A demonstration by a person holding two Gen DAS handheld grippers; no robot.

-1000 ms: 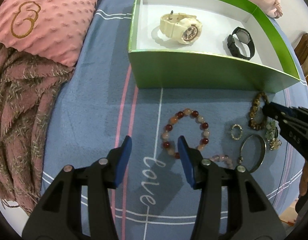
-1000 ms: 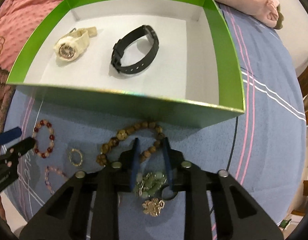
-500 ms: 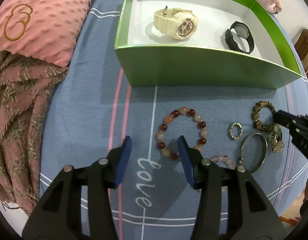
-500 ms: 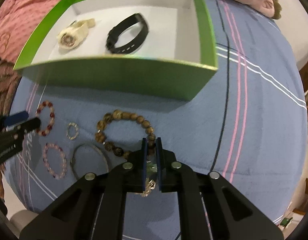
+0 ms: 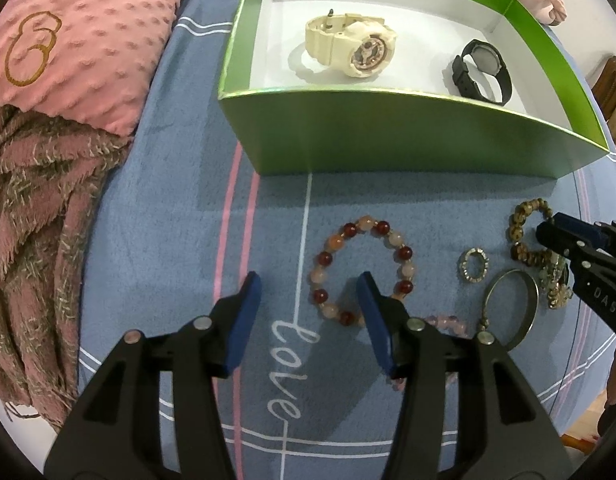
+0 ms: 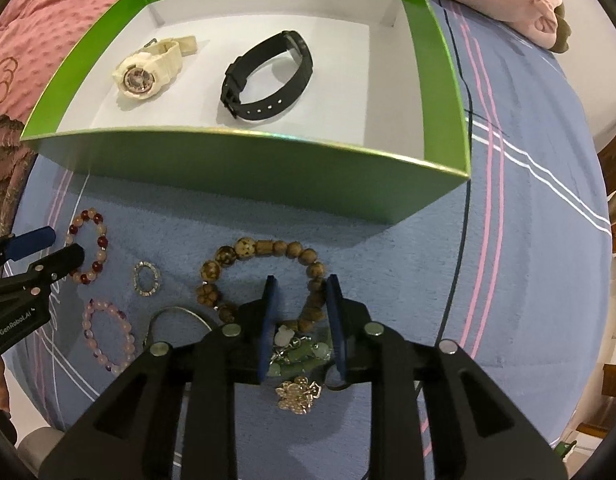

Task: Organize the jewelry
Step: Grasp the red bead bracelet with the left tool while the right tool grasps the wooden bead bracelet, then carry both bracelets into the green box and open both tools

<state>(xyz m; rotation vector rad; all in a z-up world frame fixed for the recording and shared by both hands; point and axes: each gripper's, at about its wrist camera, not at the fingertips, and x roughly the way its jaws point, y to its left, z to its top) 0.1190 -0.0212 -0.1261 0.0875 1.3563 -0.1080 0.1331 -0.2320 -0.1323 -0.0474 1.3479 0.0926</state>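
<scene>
Left gripper [image 5: 308, 292] jaws stand wide apart, nothing between them, hovering over the blue blanket [image 5: 179, 208]. Its right finger sits at the near edge of the red and peach bead bracelet [image 5: 362, 270], overlapping it in view; whether they touch I cannot tell.

Right gripper [image 6: 301, 294] jaws are parted too, holding nothing. Between and just under its fingers lies the green stone charm bracelet [image 6: 303, 354], with a gold flower charm [image 6: 297, 394] on its near side. The far tips of the fingers straddle the near arc of the brown wooden bead bracelet [image 6: 263, 276]; contact not readable.

On the blanket between the two grippers: a small sparkly ring [image 6: 147, 279], a pale pink bead bracelet [image 6: 107, 336] near it on the near side, and a metal bangle [image 5: 510, 308], mostly hidden behind the right gripper in the right wrist view.

Far side: green box [image 6: 247, 176] with white floor, open top. Inside it, cream watch [image 6: 145, 70] to the left, black watch [image 6: 267, 76] to the right, the two apart, both lying on the floor of the box. All the bracelets and the ring lie outside the box, near its front wall.

Far left: pink dotted pillow [image 5: 83, 36], with a fringed pink-brown throw [image 5: 35, 208] just on its near side. The word "love" [image 5: 285, 364] is stitched in white on the blanket, just below the left gripper's fingers.
</scene>
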